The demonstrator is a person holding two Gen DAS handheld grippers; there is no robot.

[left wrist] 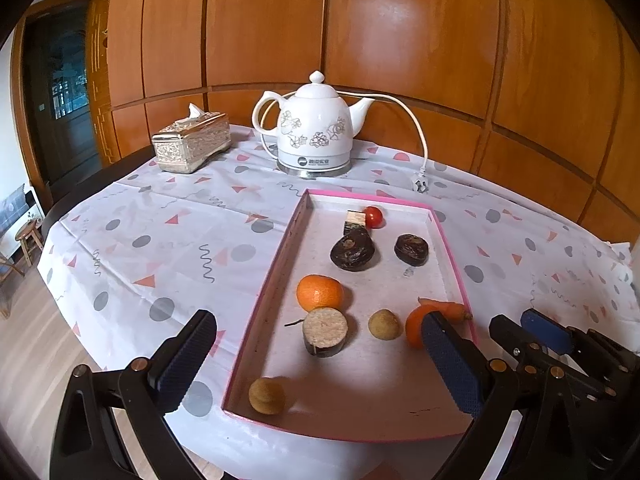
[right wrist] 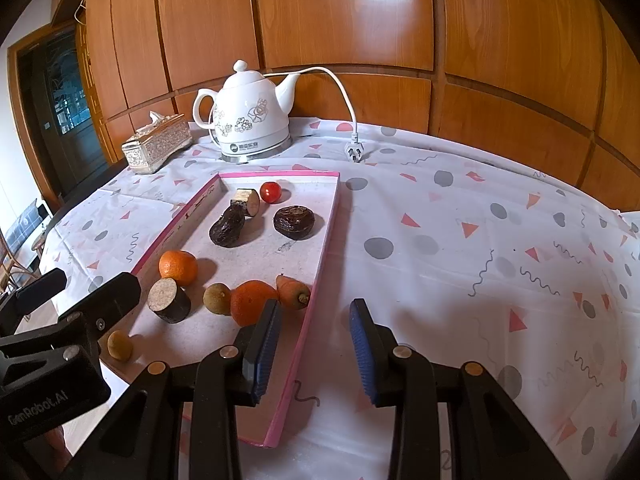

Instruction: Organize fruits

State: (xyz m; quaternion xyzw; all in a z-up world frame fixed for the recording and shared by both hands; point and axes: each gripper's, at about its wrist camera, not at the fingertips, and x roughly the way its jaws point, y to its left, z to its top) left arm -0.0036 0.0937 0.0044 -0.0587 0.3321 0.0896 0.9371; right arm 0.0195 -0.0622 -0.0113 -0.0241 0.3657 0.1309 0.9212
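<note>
A pink-rimmed tray (left wrist: pixel 260 304) (right wrist: pixel 316 280) lies on the table and holds the produce. In it are two oranges (left wrist: pixel 320 292) (right wrist: pixel 252 302), a carrot piece (left wrist: pixel 448 310) (right wrist: pixel 294 292), a cherry tomato (left wrist: pixel 374 216) (right wrist: pixel 271 192), two dark wrinkled fruits (left wrist: pixel 354 250) (right wrist: pixel 294 222), two cut dark stubs (left wrist: pixel 325 332) (right wrist: pixel 248 201) and two small yellow-brown fruits (left wrist: pixel 267 395) (right wrist: pixel 217 299). My left gripper (left wrist: pixel 320 348) is open and empty over the tray's near end. My right gripper (right wrist: pixel 314 350) is open and empty, straddling the tray's right rim near the second orange.
A white floral kettle (left wrist: pixel 314 128) (right wrist: pixel 250 114) with its cord and plug (left wrist: pixel 420 184) (right wrist: pixel 355 152) stands at the back. A silver tissue box (left wrist: pixel 192 142) (right wrist: pixel 156 144) sits to its left. Patterned cloth (right wrist: pixel 480 260) covers the table; wood panelling stands behind.
</note>
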